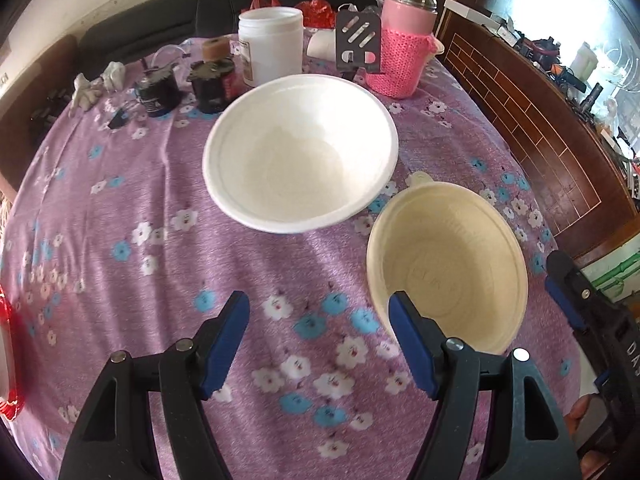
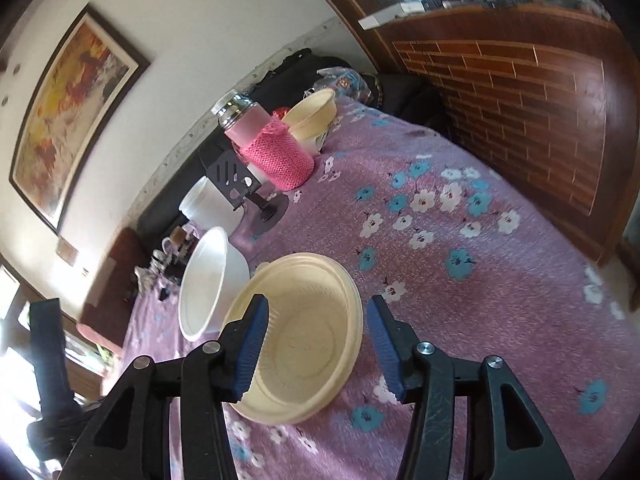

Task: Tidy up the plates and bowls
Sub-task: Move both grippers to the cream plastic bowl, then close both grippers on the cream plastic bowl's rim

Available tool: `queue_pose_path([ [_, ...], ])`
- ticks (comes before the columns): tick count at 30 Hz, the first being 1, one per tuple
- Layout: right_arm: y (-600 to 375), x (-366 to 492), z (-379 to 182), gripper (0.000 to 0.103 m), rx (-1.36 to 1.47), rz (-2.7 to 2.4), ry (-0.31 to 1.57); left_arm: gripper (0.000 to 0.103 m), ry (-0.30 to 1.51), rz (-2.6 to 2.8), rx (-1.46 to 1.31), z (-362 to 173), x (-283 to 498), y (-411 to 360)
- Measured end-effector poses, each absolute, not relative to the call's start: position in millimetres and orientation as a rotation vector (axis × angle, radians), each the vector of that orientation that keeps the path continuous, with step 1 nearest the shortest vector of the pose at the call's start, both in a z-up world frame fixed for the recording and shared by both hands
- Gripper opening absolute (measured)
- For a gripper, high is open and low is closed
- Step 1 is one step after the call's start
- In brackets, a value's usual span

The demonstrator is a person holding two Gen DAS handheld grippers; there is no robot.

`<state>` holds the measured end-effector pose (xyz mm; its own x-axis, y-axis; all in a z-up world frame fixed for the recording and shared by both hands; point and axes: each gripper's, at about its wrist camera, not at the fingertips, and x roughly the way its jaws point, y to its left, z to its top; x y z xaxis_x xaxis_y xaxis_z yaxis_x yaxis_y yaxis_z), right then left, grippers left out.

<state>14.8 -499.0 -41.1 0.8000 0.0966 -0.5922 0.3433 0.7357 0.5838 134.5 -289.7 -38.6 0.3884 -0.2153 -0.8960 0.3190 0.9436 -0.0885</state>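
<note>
The right tool (image 2: pixel 318 346) stands spread around the near side of the cream bowl (image 2: pixel 304 340), one pad inside the rim and one outside it, neither pressing on it, while the left tool (image 1: pixel 320 344) is spread over bare cloth with the same cream bowl (image 1: pixel 448 268) just beside its right finger. On the counter (image 1: pixel 120 216), draped in purple flowered cloth, a white bowl (image 1: pixel 300 152) sits just behind the cream one. Both are round, thin-walled and matte; a third bowl (image 2: pixel 312 118), cream, stands far back by a pink knit-sleeved flask (image 2: pixel 268 144).
</note>
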Motion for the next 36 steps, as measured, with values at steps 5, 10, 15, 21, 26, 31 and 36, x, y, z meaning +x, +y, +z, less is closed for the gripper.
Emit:
queue_pose_path([
  [5,-505,22,-55,0.055,0.795,-0.119,0.654,0.071,1.149,-0.329,0.097,-49,143,-294],
  [10,-509,25,-66,0.055,0.825,-0.114,0.665,0.071,1.161,-0.337,0.1,-57,145,-301],
  [15,-508,28,-67,0.055,0.814,-0.117,0.665,0.071,1.169,-0.352,0.087,-64,147,-308],
  [21,-506,34,-74,0.054,0.826,-0.107,0.695,0.071,1.183,-0.356,0.089,-71,150,-312],
  [26,-504,38,-79,0.05,0.83,-0.108,0.713,0.071,1.192,-0.365,0.057,-72,152,-309],
  [31,-506,38,-84,0.034,0.84,-0.11,0.72,0.071,1.177,-0.382,0.038,-69,150,-312],
  [36,-505,38,-84,0.017,0.825,-0.12,0.715,0.038,1.197,-0.409,0.023,-72,151,-314],
])
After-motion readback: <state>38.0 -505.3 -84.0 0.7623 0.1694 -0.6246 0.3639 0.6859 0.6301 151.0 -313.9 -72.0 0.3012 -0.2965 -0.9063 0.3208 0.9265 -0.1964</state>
